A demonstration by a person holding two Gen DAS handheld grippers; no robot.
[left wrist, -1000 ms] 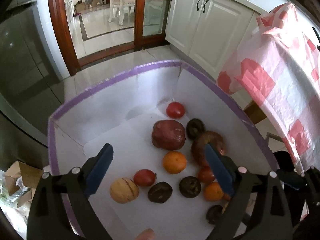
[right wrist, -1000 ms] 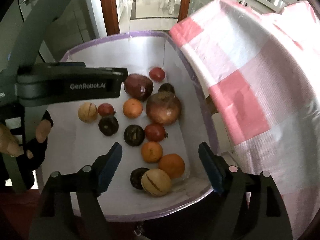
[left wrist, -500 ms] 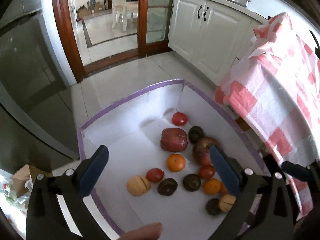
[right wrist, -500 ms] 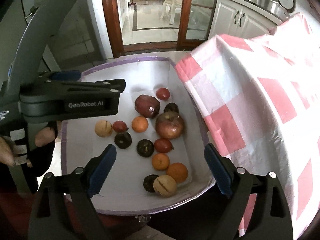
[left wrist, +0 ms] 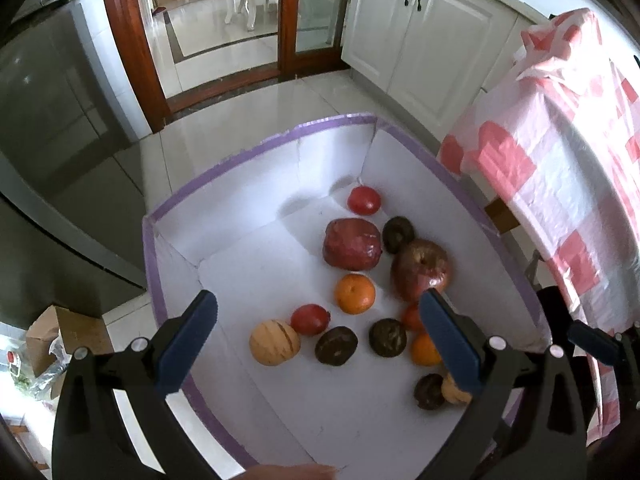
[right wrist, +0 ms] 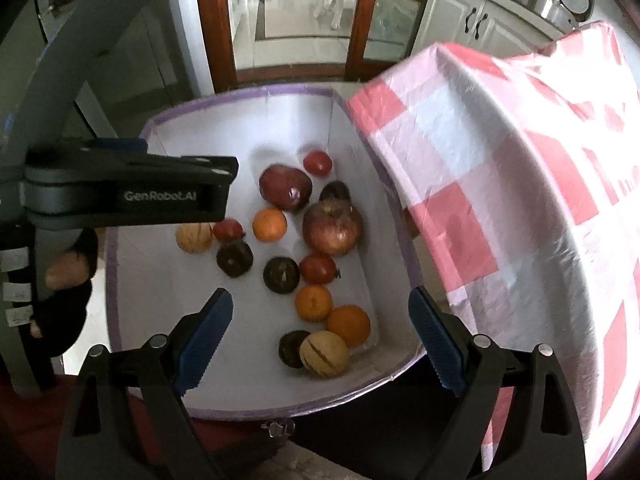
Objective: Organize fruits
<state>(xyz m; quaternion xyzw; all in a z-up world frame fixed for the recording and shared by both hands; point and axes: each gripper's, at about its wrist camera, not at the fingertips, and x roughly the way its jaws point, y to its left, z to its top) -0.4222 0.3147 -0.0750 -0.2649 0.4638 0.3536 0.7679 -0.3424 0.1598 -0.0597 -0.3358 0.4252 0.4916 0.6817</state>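
Note:
A white box with a purple rim [left wrist: 224,168] holds several fruits: a big dark red fruit [left wrist: 351,243], a pomegranate [left wrist: 420,268], an orange [left wrist: 354,294], a tomato [left wrist: 363,199], a tan striped fruit [left wrist: 274,342] and dark round fruits [left wrist: 335,345]. My left gripper [left wrist: 318,332] is open and empty above the box's near side. My right gripper [right wrist: 320,334] is open and empty above the box [right wrist: 256,94], over an orange [right wrist: 314,303] and a tan fruit [right wrist: 324,354]. The left gripper's body [right wrist: 132,196] shows at the left of the right wrist view.
A table with a pink and white checked cloth [left wrist: 560,168] stands right of the box; it also shows in the right wrist view [right wrist: 520,184]. White cabinets [left wrist: 420,28] and a wooden door frame [left wrist: 132,40] stand beyond. A cardboard box [left wrist: 60,332] lies on the floor at left.
Both grippers have risen and drawn back from the box, so the whole box and more floor show. Both stay open. The fruits have not moved.

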